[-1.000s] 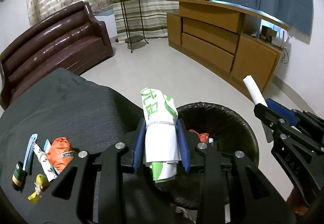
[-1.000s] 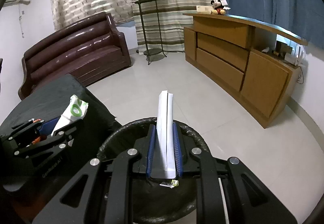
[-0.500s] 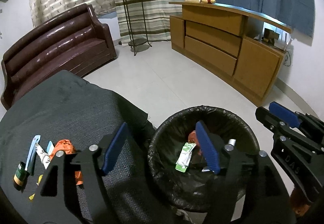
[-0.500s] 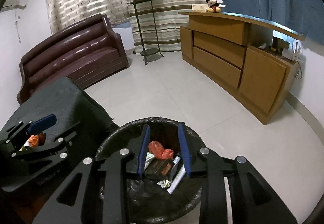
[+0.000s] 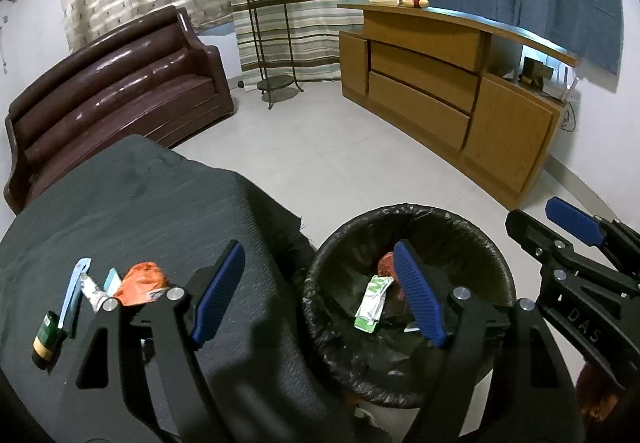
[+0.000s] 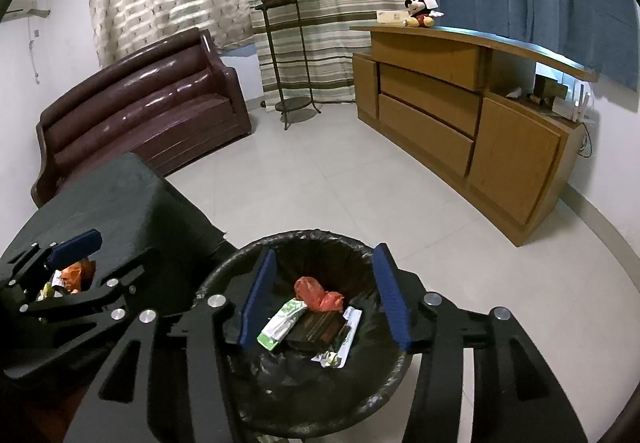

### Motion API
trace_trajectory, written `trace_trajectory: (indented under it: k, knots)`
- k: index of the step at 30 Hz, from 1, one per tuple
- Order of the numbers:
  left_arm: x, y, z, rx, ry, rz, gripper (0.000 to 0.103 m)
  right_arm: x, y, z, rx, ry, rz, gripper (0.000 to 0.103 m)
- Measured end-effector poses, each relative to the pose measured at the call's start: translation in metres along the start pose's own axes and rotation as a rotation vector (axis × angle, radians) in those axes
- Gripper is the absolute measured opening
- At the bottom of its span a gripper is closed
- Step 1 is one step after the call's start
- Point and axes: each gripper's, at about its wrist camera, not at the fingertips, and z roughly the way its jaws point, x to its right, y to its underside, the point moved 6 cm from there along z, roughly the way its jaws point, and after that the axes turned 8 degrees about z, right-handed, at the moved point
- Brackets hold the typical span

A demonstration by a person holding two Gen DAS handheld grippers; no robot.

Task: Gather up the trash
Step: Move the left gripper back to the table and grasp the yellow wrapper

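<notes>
Over the round bin lined with a black plastic bag, both tools stand spread and empty: the right tool and the left tool have just been opening, and nothing sits between their blue pads, while the green-and-white wrapper and the flat white packet lie down inside beside a crumpled red bag. To finish the release well, I would hold both tools spread and lift them straight clear of the rim so no pad snags the liner. Remaining litter, a crumpled orange wrapper with a squeezed white tube and a small dark green bottle, waits on the black-clothed tabletop at about nine o'clock from the bin, so the left tool suits that next reach.
</notes>
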Motion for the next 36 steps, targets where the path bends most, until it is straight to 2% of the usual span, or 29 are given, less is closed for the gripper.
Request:
trace_trajectory:
  k: [9, 28, 32, 36]
  knots:
    - [-0.028, 0.026, -0.021, -0.005, -0.028, -0.028, 0.075, -0.024, 0.014, -0.006, -0.029, -0.027, -0.037, 0.053]
    - [-0.130, 0.099, -0.069, -0.066, -0.169, -0.128, 0.075, -0.111, 0.044, -0.019, -0.076, -0.153, -0.148, 0.053]
    - [-0.140, 0.108, -0.069, -0.089, -0.159, -0.143, 0.075, -0.125, 0.050, -0.020, -0.083, -0.168, -0.159, 0.053]
    - [-0.144, 0.109, -0.067, -0.106, -0.118, -0.151, 0.075, -0.134, 0.054, -0.019, -0.092, -0.176, -0.170, 0.054]
